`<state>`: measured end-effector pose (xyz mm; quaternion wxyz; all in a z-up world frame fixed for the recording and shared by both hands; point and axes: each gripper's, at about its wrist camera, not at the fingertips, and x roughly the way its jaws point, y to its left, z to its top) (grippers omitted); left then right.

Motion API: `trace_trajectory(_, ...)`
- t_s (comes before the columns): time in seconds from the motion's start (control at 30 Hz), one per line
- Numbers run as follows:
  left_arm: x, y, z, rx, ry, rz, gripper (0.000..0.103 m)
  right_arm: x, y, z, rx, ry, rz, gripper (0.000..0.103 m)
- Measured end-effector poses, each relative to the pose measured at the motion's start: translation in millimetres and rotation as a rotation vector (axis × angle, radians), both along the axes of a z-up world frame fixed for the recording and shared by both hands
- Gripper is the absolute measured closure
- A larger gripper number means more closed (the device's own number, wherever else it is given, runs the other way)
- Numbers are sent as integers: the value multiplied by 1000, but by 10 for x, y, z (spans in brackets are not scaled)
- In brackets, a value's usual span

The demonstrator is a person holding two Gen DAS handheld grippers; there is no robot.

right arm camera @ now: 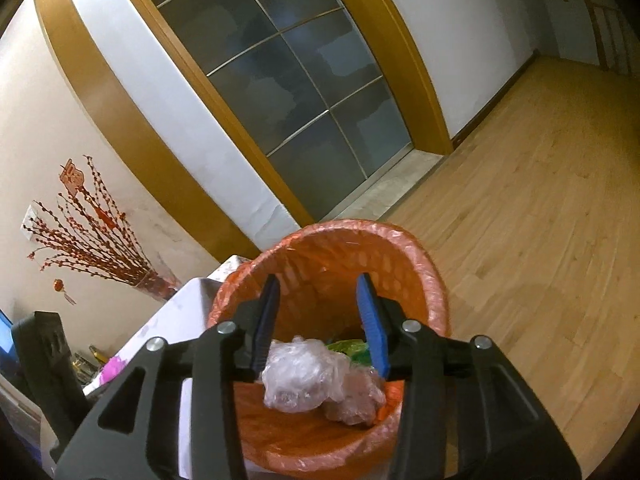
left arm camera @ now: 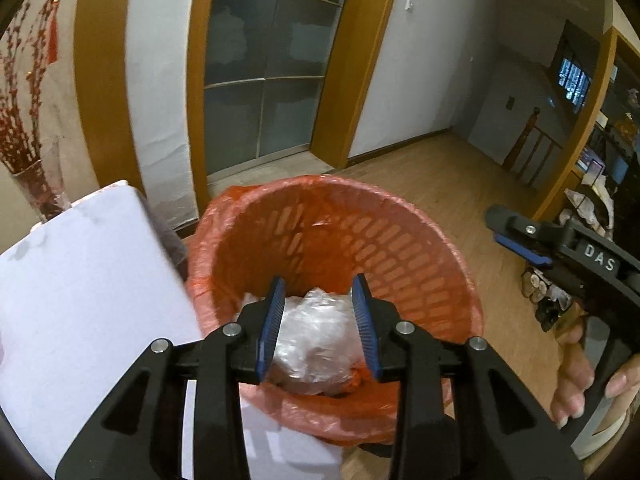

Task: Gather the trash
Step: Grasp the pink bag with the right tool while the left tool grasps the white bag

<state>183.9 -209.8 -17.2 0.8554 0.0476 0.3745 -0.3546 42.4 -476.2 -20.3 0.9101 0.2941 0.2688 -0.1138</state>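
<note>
A home: wooden floor (right arm camera: pixel 520 220); glass door (left arm camera: pixel 264 72); festive red branches (right arm camera: pixel 88 240).

A crumpled wad of clear plastic film (right arm camera: pixel 302 376) lies inside the round orange latticed waste basket (right arm camera: pixel 424 276), lined with an orange plastic bag. Green scrap (right arm camera: pixel 347 347) lies just beside the wad.

The right gripper (right arm camera: pixel 318 316) is wide open over the orange bin (right arm camera: pixel 424 280). Crumpled clear plastic (right arm camera: pixel 304 376) lies inside, near the bin's front edge.
</note>
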Motion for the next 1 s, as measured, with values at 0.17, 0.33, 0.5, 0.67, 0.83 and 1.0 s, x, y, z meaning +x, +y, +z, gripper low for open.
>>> trace_trajectory(0.17, 7, 237, 50, 23, -35, 57, 67, -74, 54, 33, -38, 8, -5, 63)
trace_trajectory(0.33, -6, 508, 122, 40, -68, 113, 67, -81, 242, 113, -82, 13, 22, 63)
trace_trajectory(0.5, -72, 885, 194, 58, -110, 189, 62, -37, 616, 187, -124, 13, 101, 59)
trace_trajectory(0.67, -84, 1568, 228, 62, -113, 320, 61, 96, 1223, 217, -175, 24, 227, 59)
trace_trajectory(0.83, -89, 2355, 296, 78, -141, 481, 58, 266, 1958, 228, -202, 27, 372, 59)
trace_trajectory(1.0, -13, 3311, 317, 135, -173, 685, 54, 472, 2781, 232, -204, 34, 524, 59)
